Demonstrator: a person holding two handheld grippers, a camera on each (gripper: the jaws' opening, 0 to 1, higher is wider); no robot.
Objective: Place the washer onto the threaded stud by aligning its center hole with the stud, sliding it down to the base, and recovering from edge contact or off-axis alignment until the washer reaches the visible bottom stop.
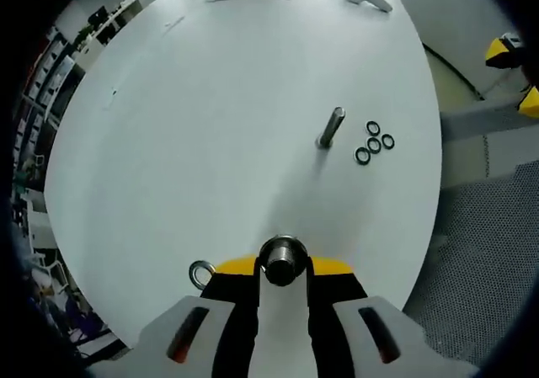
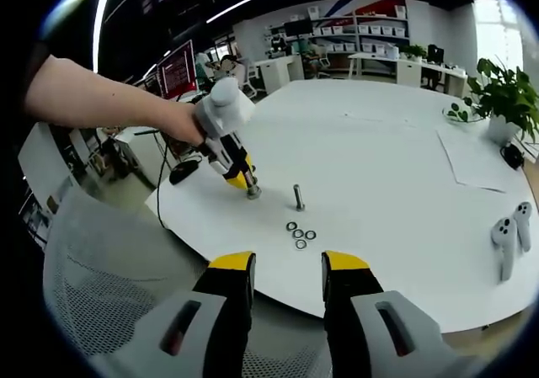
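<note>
A: The fingers of the left gripper (image 1: 283, 270) are closed on a short metal bolt (image 1: 282, 260); its round end sits between the two yellow tips, seen end-on in the left gripper view. The right gripper (image 2: 287, 268) holds nothing, its yellow-tipped fingers standing apart with a plain gap between them.

B: Where are the washers?

A: Four small dark washers (image 1: 374, 141) lie flat in a loose cluster on the white table (image 1: 210, 142), just beside a second bolt (image 1: 331, 128) that stands upright on the tabletop. None of the four is on that bolt. In the right gripper view the same cluster (image 2: 300, 235) lies just in front of the upright bolt (image 2: 298, 196).

B: Anything nearer the left gripper?

A: Yes, a pale metal ring (image 1: 201, 274) lies on the table just beside its left fingertip. I cannot tell whether it touches the finger.

B: And from the right side, what of the left hand?

A: A person's hand (image 2: 181, 124) holds the left gripper (image 2: 251, 190) tilted down, its tip at the table surface near the upright bolt. Two white game controllers (image 2: 510, 239) lie near the table's edge, well apart from the washers, and a mesh chair back (image 2: 109, 294) shows by the near rim.
</note>
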